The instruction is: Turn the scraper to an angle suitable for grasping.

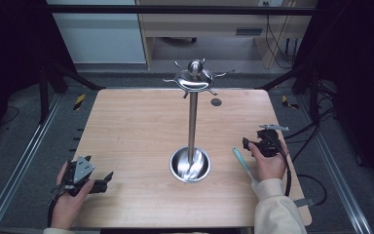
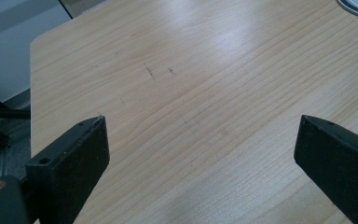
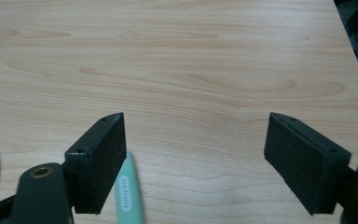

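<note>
High view, left hand: the left hand (image 1: 68, 197) lies at the near left corner of the table (image 1: 131, 126), palm wrapped around the left gripper (image 1: 108, 177); jaws point right toward the metal stand (image 1: 193, 122); nothing between them.
High view, right hand: the right hand (image 1: 269, 165) rests near the right edge, sleeve coming in from below; the right gripper (image 1: 246, 143) sits above the knuckles; a green toothbrush (image 1: 244, 165) lies flat just left of the hand, between it and the stand's bowl-shaped base.
Left gripper view: left gripper (image 2: 200, 154) jaws spread wide over bare wood, holding nothing.
Right gripper view: right gripper (image 3: 196, 158) jaws wide apart and empty; the toothbrush (image 3: 129, 193) lies on the table by the left jaw; whether they touch is unclear.
</note>
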Available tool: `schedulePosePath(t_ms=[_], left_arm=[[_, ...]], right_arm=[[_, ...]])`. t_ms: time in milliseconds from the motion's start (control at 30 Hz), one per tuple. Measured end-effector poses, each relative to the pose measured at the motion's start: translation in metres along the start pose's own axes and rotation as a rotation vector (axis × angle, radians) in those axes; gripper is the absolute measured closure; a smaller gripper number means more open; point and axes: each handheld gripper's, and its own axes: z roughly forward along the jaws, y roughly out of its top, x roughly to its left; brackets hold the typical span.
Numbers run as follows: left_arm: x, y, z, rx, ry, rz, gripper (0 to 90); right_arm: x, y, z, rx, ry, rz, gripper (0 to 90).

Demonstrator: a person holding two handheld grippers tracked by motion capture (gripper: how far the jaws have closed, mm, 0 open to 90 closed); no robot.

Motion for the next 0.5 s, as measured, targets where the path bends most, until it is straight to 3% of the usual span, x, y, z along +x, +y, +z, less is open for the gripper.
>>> schedulePosePath(t_ms=[167,233,367,500], left_arm=[[0.0,0.0,0.0,0.0,-0.001,0.0,3.0],[0.0,0.0,0.001,0.002,-0.003,0.002,3.0],[0.0,0.0,0.0,0.002,-0.002,0.003,3.0],[0.0,0.0,0.0,0.002,-0.003,0.003,3.0]], right_arm=[[0.014,0.001,-0.004,0.002,0.056,-0.073,30.0],[0.022,0.002,-0.006,0.006,0.106,-0.108,37.9],[0.029,0.001,-0.007,0.007,0.121,-0.151,42.1],[0.035,0.0,-0.005,0.039,0.165,-0.166,49.9]])
